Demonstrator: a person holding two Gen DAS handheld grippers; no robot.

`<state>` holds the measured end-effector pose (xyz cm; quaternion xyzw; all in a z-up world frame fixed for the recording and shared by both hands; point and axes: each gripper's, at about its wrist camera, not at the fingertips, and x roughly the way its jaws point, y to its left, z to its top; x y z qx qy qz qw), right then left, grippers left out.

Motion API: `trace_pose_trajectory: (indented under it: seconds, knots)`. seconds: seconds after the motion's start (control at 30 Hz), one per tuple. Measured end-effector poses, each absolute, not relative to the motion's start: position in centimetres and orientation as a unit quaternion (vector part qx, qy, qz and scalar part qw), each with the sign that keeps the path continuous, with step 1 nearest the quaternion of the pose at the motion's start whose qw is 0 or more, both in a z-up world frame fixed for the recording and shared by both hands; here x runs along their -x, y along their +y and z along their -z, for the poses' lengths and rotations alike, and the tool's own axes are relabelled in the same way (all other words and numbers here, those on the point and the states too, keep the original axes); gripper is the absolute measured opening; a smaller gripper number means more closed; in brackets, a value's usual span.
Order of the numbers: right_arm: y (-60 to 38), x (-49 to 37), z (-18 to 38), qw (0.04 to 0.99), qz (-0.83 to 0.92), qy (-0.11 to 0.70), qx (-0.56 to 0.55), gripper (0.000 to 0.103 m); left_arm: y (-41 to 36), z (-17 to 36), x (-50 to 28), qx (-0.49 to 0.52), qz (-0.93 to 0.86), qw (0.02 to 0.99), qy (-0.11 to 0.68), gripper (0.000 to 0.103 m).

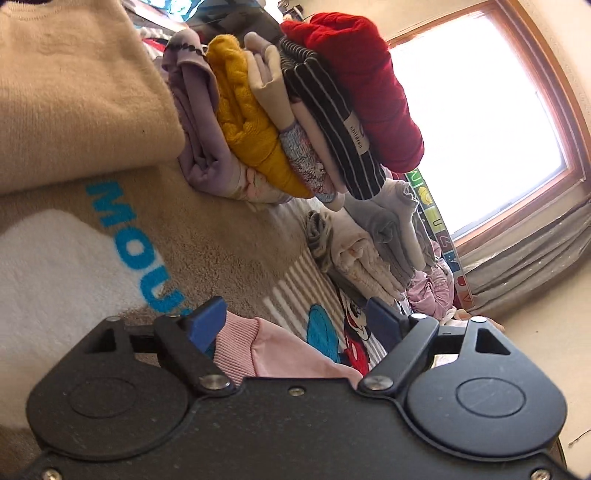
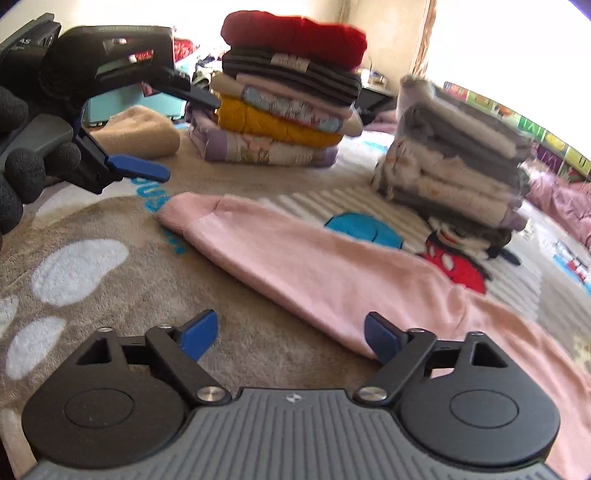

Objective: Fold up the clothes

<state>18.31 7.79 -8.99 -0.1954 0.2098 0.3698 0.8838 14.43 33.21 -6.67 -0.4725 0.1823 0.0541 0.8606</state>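
Pink garment [image 2: 332, 273], lower end cut off

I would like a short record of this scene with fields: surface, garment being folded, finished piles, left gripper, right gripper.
surface: plush cartoon blanket
garment: pink garment lying flat, ribbed cuff toward the left gripper
piles: tall pile with a red sweater on top; grey and cream pile to its right; folded beige sweater to its left
left gripper: open, above the cuff, holding nothing
right gripper: open, at the garment's near edge, holding nothing
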Motion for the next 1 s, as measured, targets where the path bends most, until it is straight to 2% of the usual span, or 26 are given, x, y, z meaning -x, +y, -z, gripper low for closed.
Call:
trace_pose_trajectory:
  seconds: [0.17, 0.33, 0.5, 0.57, 0.6, 0.7, 0.77, 0.83, 0.87, 0.9, 1.0]
  knots:
    - [4.4, -14.0, 5.5, 0.909, -0.358, 0.115, 0.179, 0.079, 31.3, 6.9, -13.4, 0.475, -0.051, 0.860, 0.180, 0.089]
    - [-1.8, -10.2, 3.0, 0.929, -0.332, 0.072, 0.144, 0.080, 26.7, 6.7, -13.5, 0.430, -0.024, 0.878, 0.208, 0.089]
    - [-11.0, -8.2, 4.6, 0.945, -0.281, 0.131, 0.102, 0.081, 19.3, 5.9, -13.4, 0.342, 0.081, 0.905, 0.240, 0.087]
    - [-14.2, -7.7, 5.8, 0.950, -0.252, 0.156, 0.096, 0.080, 16.4, 5.7, -13.1, 0.316, 0.128, 0.907, 0.247, 0.080]
    - [-15.6, -7.4, 6.3, 0.953, -0.239, 0.163, 0.091, 0.079, 15.2, 5.6, -12.9, 0.305, 0.142, 0.907, 0.252, 0.079]
    - [-19.1, -6.0, 7.8, 0.958, -0.214, 0.172, 0.082, 0.072, 11.1, 5.9, -12.0, 0.238, 0.174, 0.915, 0.277, 0.070]
    - [-19.9, -5.5, 8.6, 0.958, -0.208, 0.175, 0.085, 0.071, 8.7, 6.6, -11.4, 0.195, 0.180, 0.914, 0.306, 0.070]
    - [-19.7, -5.6, 9.7, 0.951, -0.208, 0.200, 0.110, 0.071, 6.6, 9.0, -11.4, 0.121, 0.164, 0.902, 0.379, 0.069]
    - [-19.7, -5.9, 10.7, 0.943, -0.212, 0.230, 0.115, 0.071, 5.4, 9.8, -10.6, 0.053, 0.163, 0.914, 0.369, 0.070]
    - [-19.8, -6.3, 11.9, 0.931, -0.218, 0.269, 0.113, 0.071, 5.0, 9.7, -10.0, 0.029, 0.158, 0.918, 0.364, 0.070]
    - [-21.1, -5.6, 12.1, 0.929, -0.224, 0.281, 0.087, 0.073, 4.6, 9.3, -8.6, 0.013, 0.148, 0.923, 0.356, 0.074]
